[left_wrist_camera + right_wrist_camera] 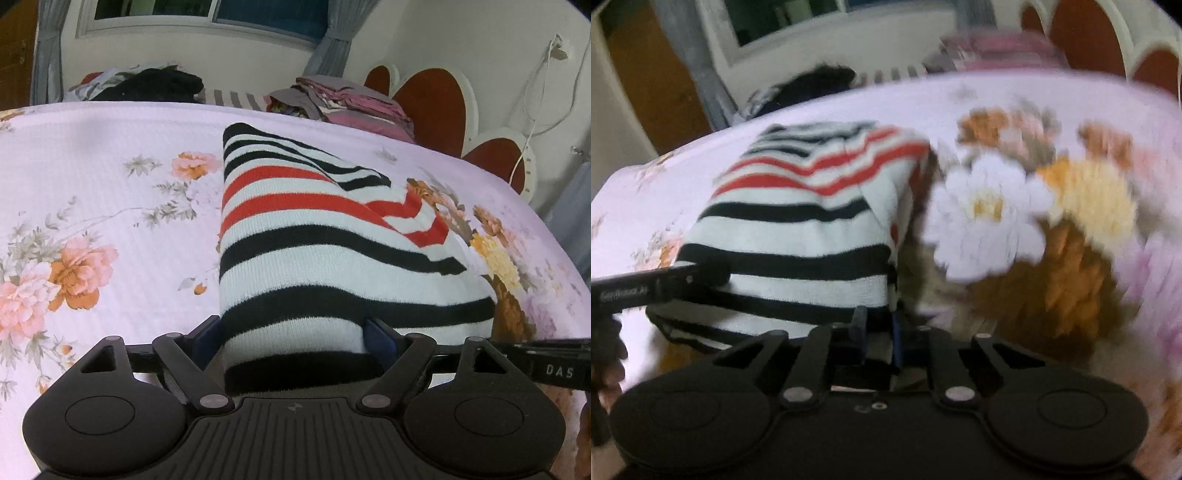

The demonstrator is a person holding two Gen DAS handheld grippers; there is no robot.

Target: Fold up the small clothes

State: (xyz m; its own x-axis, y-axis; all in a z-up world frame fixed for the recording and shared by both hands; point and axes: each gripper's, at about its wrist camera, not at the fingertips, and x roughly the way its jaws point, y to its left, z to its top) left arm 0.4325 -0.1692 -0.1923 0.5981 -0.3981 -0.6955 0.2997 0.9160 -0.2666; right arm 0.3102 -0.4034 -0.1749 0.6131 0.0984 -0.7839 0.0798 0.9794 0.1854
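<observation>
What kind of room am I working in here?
A bedroom, most likely: the striped sweater lies on a floral bedsheet, with an arched headboard and piles of folded clothes along the far edge, below a curtained window.

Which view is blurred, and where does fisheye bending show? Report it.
Right wrist view: motion-smeared throughout, floral bedsheet worst, striped sweater soft. Left wrist view: sharp on the striped sweater; fisheye bows the bed's far edge and window frame.

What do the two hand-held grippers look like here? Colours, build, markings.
Both are matte black: the left hand-held gripper and right hand-held gripper have ribbed bodies, two round side housings, silver-riveted linkage bars and dark blue finger pads. White lettering runs along each one's side.
</observation>
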